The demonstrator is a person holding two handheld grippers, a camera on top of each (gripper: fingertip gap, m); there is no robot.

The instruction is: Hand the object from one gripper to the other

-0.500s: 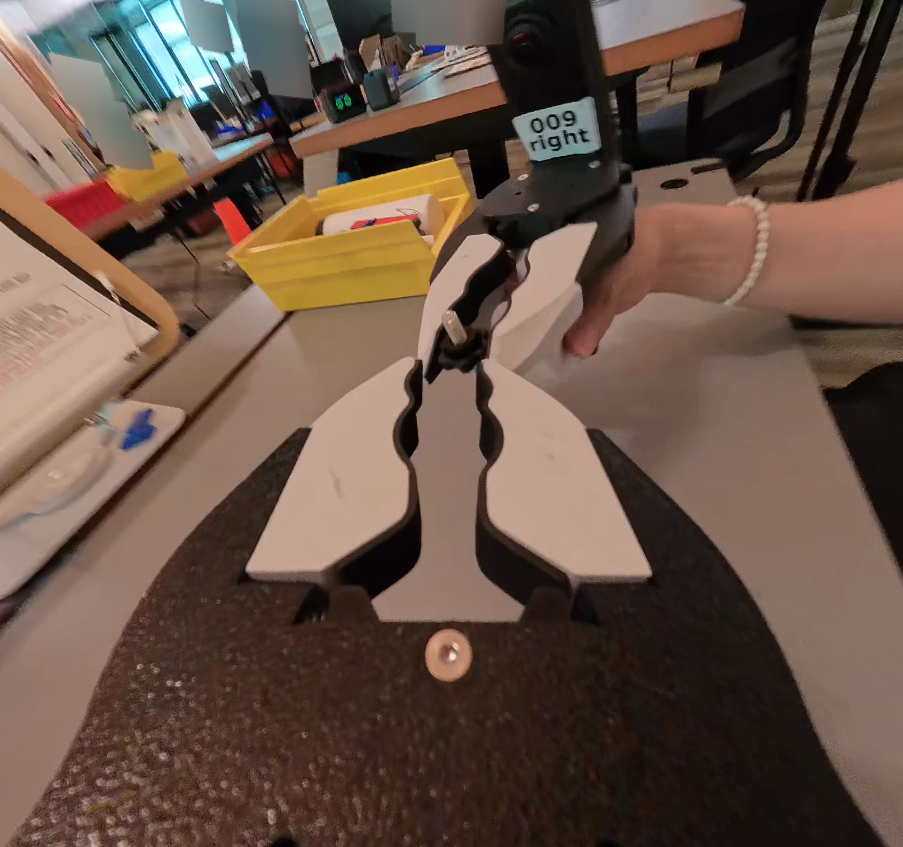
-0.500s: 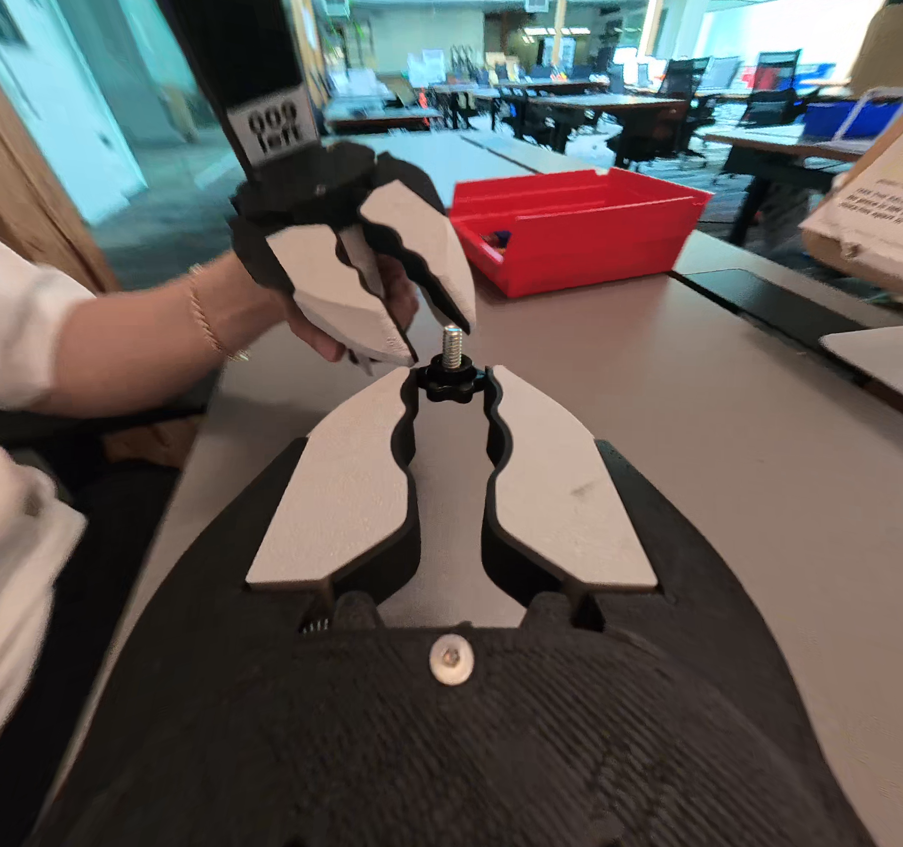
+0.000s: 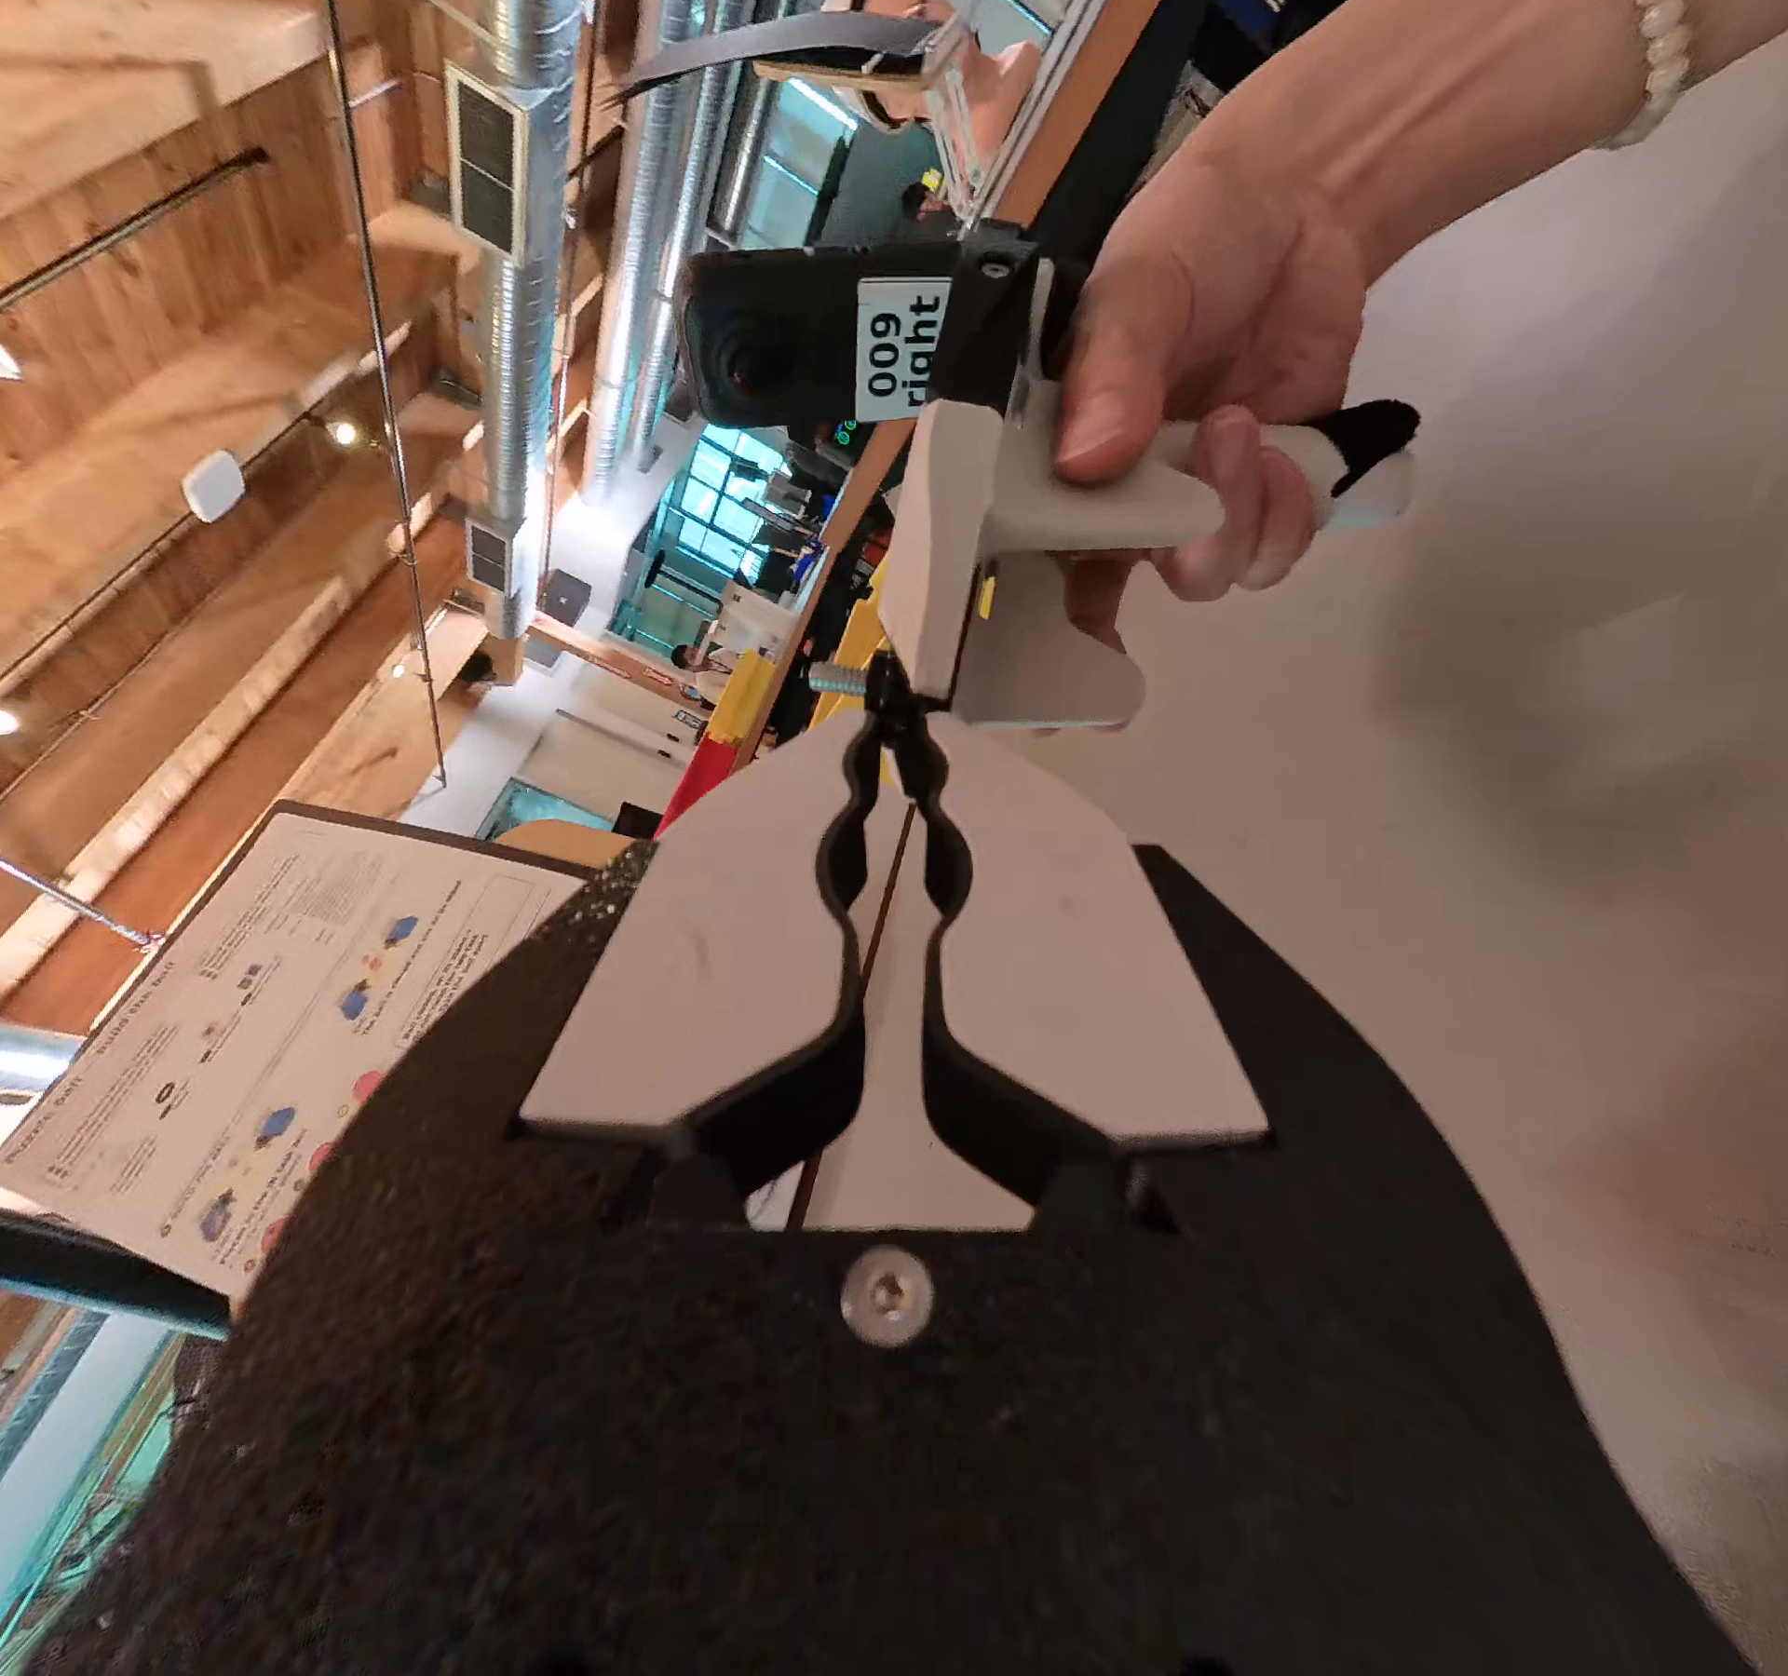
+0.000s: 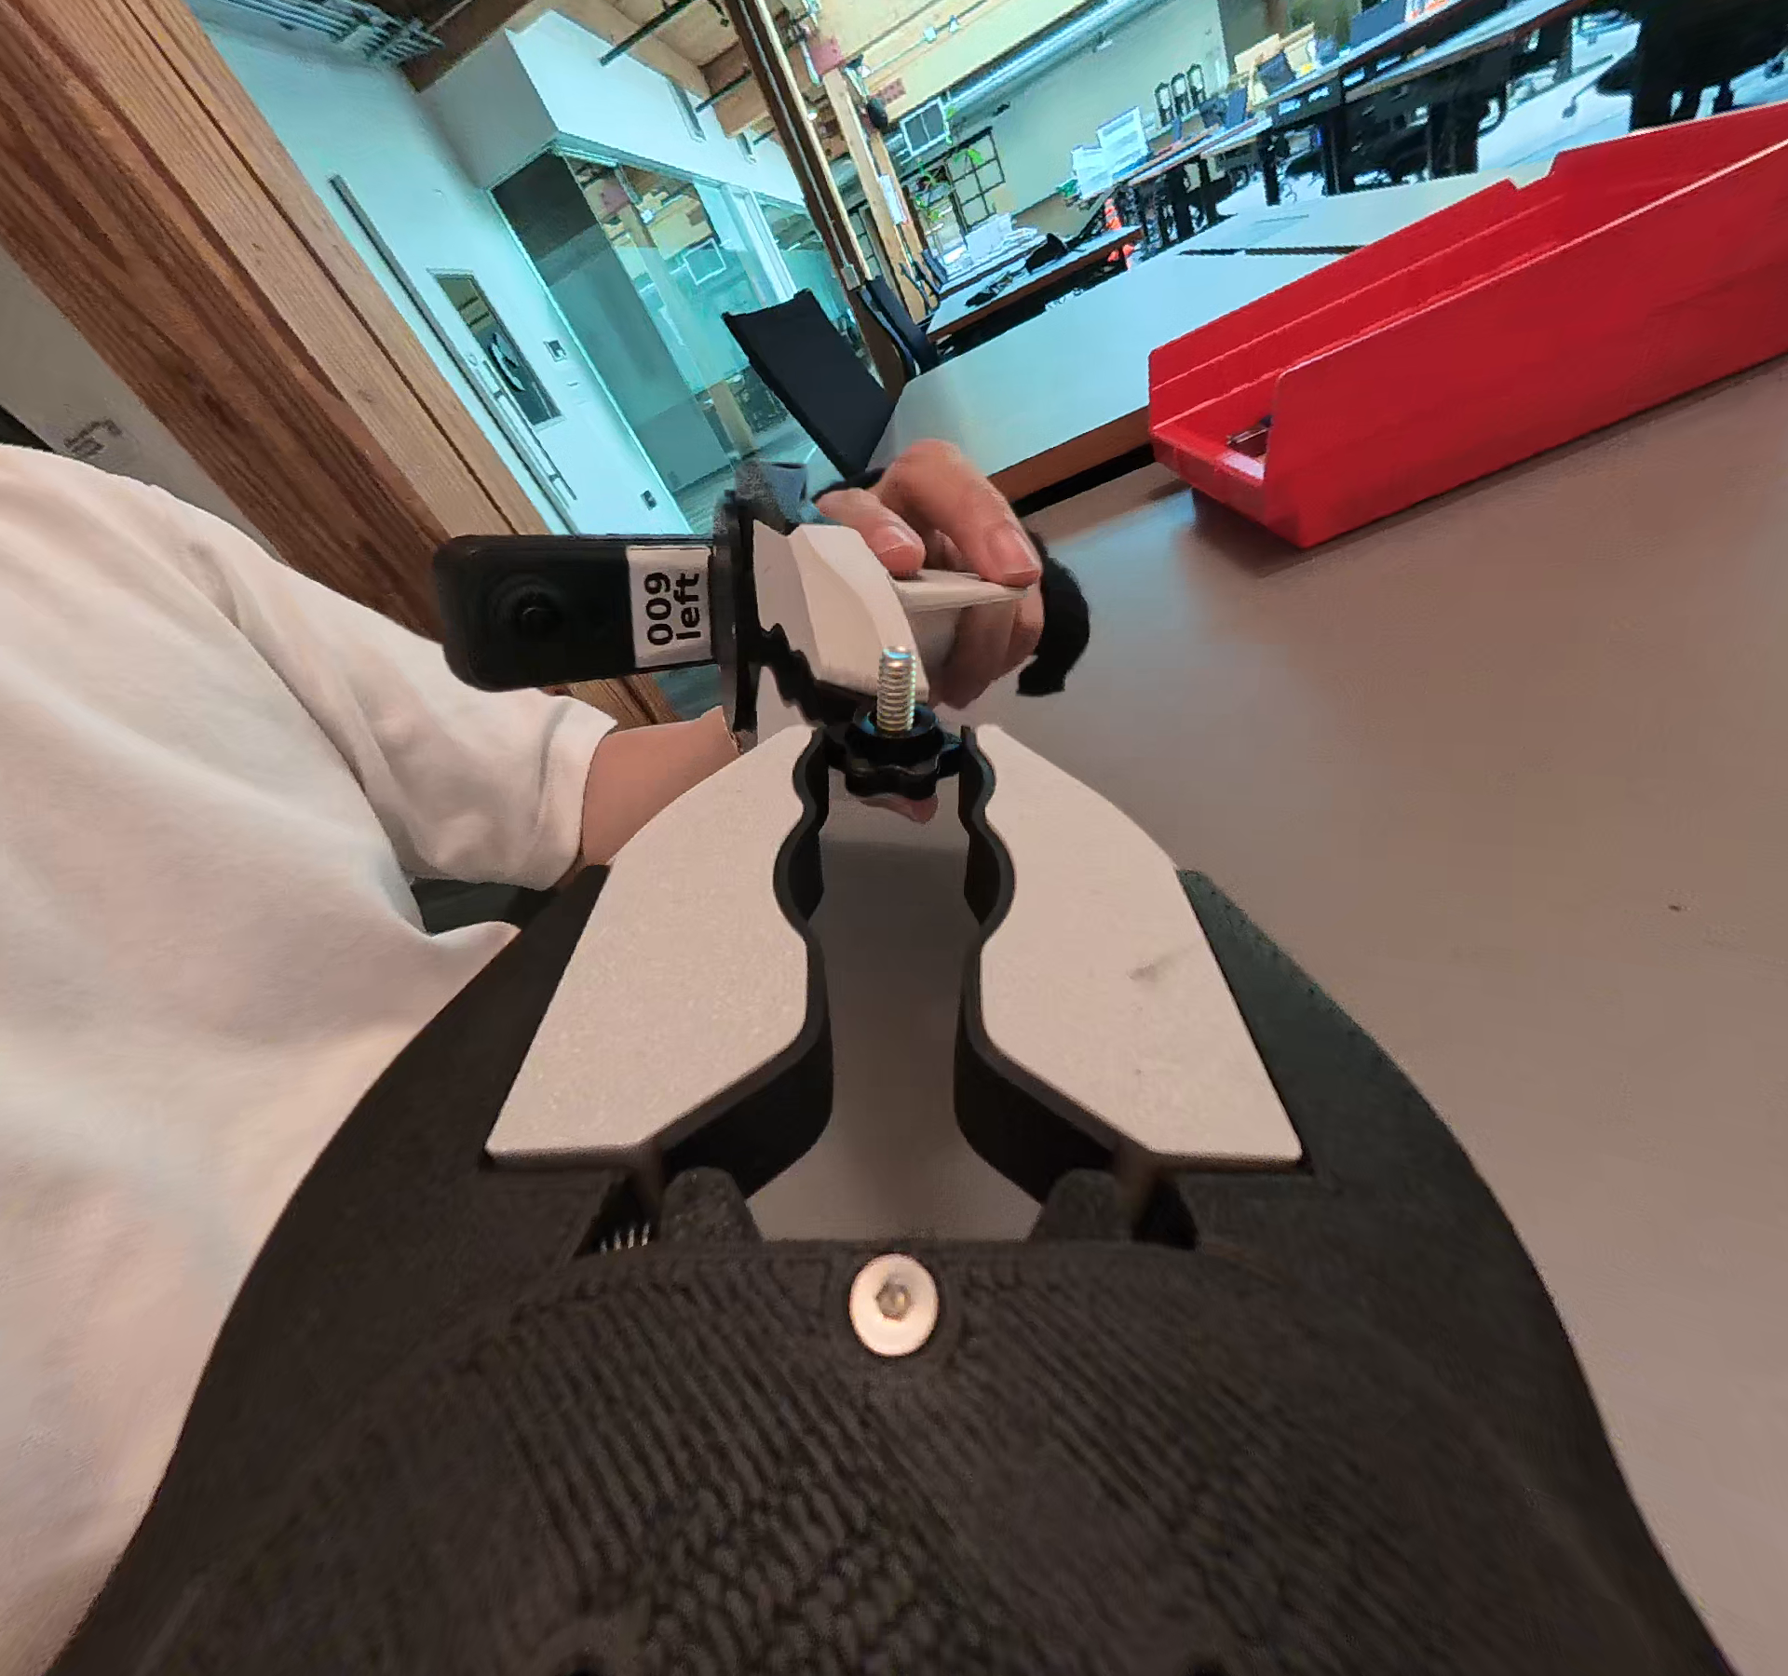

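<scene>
Left wrist view first: the left tool (image 3: 895,740) has its pale fingers drawn narrow, tips pinching at the black knob of the thumbscrew (image 3: 876,686). The threaded steel stud pokes out sideways, to the left of the knob. The right tool (image 3: 943,691) comes in edge-on from just above the knob, gripped by a hand (image 3: 1209,372). I'd say both tools touch the screw, though whether the left one truly bears on it I cannot tell.

Right wrist view now: the right tool (image 4: 885,764) is clamped on the lobed black knob, thumbscrew (image 4: 895,740) with its shiny stud standing upright. The left tool (image 4: 851,682) sits just behind the stud, turned on its side. Beyond it, a glossy red bin (image 4: 1451,372) rests on the smooth grey tabletop (image 4: 1451,759).
</scene>
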